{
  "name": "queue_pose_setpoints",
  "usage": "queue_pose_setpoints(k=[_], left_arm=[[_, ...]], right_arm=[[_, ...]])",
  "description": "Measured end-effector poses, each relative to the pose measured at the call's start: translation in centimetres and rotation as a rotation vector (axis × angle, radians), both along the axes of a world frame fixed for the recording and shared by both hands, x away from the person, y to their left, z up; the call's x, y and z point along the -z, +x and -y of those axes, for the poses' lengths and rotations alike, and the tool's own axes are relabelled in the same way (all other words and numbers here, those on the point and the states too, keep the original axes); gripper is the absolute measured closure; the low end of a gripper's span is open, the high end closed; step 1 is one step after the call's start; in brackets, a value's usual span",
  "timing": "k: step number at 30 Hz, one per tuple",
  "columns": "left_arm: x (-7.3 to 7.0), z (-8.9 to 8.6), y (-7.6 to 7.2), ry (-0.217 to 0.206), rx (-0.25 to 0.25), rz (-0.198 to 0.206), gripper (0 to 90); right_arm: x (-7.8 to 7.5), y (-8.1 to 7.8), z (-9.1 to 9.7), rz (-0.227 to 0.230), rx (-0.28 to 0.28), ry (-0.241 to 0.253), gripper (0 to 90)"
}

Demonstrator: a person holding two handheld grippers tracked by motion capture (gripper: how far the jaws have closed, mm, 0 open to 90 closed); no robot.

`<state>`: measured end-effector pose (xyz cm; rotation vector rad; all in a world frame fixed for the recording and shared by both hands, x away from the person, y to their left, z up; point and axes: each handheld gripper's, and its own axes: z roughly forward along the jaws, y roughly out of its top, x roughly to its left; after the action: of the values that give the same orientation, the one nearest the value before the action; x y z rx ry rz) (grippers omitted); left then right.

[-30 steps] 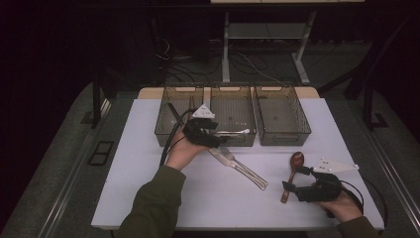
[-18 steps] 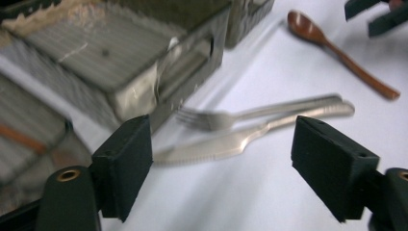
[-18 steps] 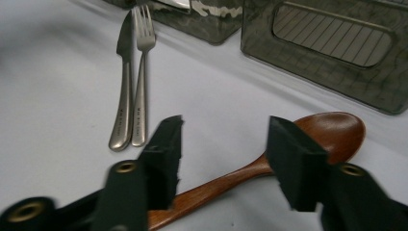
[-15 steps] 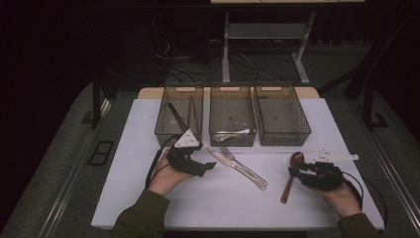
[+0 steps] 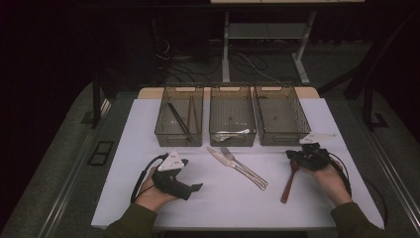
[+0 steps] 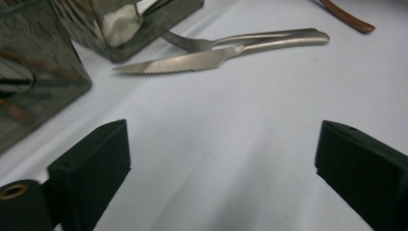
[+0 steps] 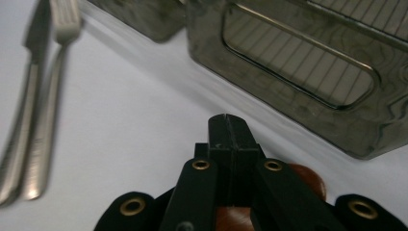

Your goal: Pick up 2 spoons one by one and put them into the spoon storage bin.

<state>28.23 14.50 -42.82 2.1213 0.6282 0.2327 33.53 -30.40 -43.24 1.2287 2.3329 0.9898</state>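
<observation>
A wooden spoon (image 5: 288,182) lies on the white table (image 5: 148,129) at the right, bowl toward the bins. My right gripper (image 5: 292,156) rests over the bowl. In the right gripper view its jaws (image 7: 228,126) have just closed pad to pad with nothing between the tips, and the brown bowl (image 7: 308,180) shows beneath them. A steel knife (image 5: 223,157) and fork (image 5: 247,171) lie side by side mid-table. My left gripper (image 5: 196,188) sits low at the near left, pointing at them. Its jaws (image 6: 221,144) have just been opening and stand wide, empty.
Three smoky clear bins stand in a row at the back. The left bin (image 5: 159,130) holds dark and brown sticks, the middle bin (image 5: 214,135) a white spoon (image 5: 233,133), and the right bin (image 5: 302,134) nothing that I can see. A white tag (image 5: 317,135) lies by it.
My left hand drew back from the middle bin to the near left and sank, jaws widening. My right hand slid up along the spoon toward its bowl and its jaws shut.
</observation>
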Motion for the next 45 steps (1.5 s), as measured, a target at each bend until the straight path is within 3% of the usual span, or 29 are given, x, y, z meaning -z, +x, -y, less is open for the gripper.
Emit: queue_pose_setpoints(k=[5,7,11,20,30,40,45], left_arm=[[0.5,-0.3,-0.2,0.007,0.004,-0.013,0.0],[0.6,-0.3,-0.2,0.03,0.004,0.006,0.0],[0.7,-0.3,-0.2,0.037,0.001,0.003,0.0],[0.9,0.0,-0.1,0.06,0.024,-0.002,0.0],[0.9,-0.2,-0.1,0.052,0.028,0.004,0.0],[1.0,-0.5,0.0,0.049,0.031,-0.002,0.0],[1.0,-0.5,0.0,0.028,0.039,-0.003,0.0]], right_arm=[[0.6,0.5,0.0,-0.014,0.007,-0.046,89.9],[0.7,0.5,0.0,-0.012,0.011,-0.058,89.9],[1.0,0.5,-0.2,-0.018,-0.001,-0.087,89.9],[1.0,0.8,0.0,-0.016,0.004,-0.082,89.9],[1.3,0.9,0.6,-0.038,0.033,-0.115,89.9],[1.2,-0.1,2.0,-0.047,0.06,-0.125,89.9],[1.0,-0.8,2.6,-0.057,0.065,-0.133,89.9]])
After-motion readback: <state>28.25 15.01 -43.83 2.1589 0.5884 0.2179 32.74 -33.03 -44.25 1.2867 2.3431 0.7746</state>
